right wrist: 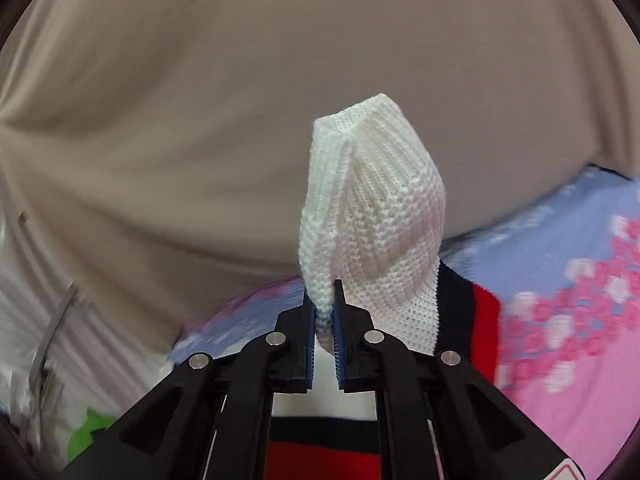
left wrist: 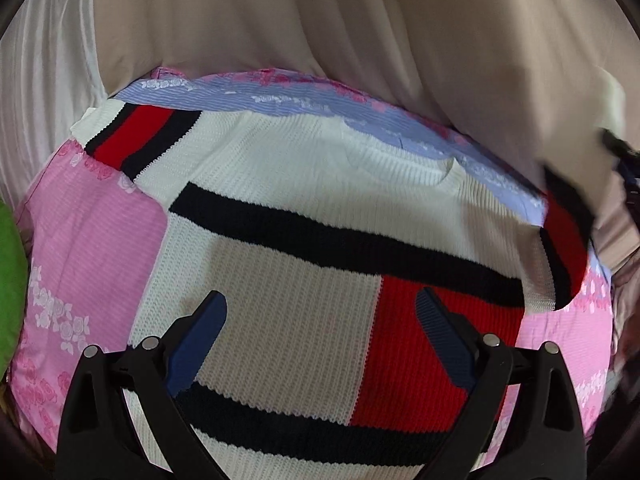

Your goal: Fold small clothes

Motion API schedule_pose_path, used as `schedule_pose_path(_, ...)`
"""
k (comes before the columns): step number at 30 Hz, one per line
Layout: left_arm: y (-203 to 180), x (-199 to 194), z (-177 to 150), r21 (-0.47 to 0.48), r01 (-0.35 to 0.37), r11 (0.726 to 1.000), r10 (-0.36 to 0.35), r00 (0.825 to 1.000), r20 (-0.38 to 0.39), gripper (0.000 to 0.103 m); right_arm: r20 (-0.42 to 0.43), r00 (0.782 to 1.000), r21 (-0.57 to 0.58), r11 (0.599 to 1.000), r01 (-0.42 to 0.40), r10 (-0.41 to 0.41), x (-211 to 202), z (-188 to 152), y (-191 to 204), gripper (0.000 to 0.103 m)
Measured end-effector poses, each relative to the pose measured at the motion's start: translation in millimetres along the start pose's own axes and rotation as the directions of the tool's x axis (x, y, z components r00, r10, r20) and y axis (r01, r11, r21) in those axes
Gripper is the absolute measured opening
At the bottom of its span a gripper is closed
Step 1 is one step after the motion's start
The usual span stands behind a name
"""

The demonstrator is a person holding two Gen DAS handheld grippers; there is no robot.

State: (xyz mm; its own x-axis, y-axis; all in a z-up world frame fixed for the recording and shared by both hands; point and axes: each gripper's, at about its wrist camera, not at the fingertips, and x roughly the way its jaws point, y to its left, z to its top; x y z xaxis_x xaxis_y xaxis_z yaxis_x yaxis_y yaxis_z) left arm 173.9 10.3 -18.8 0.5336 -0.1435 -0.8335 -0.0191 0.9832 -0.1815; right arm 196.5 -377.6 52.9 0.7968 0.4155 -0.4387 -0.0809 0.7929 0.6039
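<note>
A small white knit sweater with navy stripes and red and grey blocks lies flat on a pink and blue floral sheet. My left gripper is open and empty, hovering over the sweater's chest. Its left sleeve with a red and navy band lies flat at the upper left. My right gripper is shut on the white cuff end of the other sleeve and holds it lifted. That sleeve's red and navy band hangs below. The lifted sleeve shows at the right edge of the left wrist view.
A beige curtain hangs behind the sheet. A green item lies at the left edge. White bags and a green item sit at the lower left in the right wrist view.
</note>
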Motion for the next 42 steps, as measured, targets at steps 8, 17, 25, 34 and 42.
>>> schedule_pose_path(8, 48, 37, 29, -0.144, 0.112, 0.983, -0.118, 0.993, -0.031, 0.098, -0.264, 0.964, -0.142, 0.989, -0.044, 0.005, 130, -101, 82, 0.038)
schedule_pose_path(17, 28, 136, 50, -0.249, 0.177, 0.952, -0.22, 0.963, -0.158, 0.095, -0.212, 0.835, -0.148, 0.861, 0.487, -0.508, 47, -142, -26, 0.063)
schedule_pose_path(25, 14, 138, 81, -0.231, 0.222, 0.947, -0.25, 0.964, -0.095, 0.007, -0.255, 0.779, -0.225, 0.818, 0.529, -0.574, 55, -184, -59, 0.063)
schedule_pose_path(34, 52, 145, 72, -0.197, 0.087, 0.977, -0.11, 0.988, -0.108, 0.007, -0.181, 0.858, -0.106, 0.877, 0.468, -0.48, 57, -161, -63, 0.009)
schedule_pose_path(42, 53, 147, 53, -0.185, 0.088, 0.979, -0.105, 0.991, -0.087, 0.008, -0.281, 0.826, -0.108, 0.872, 0.478, -0.488, 50, -166, -80, 0.013)
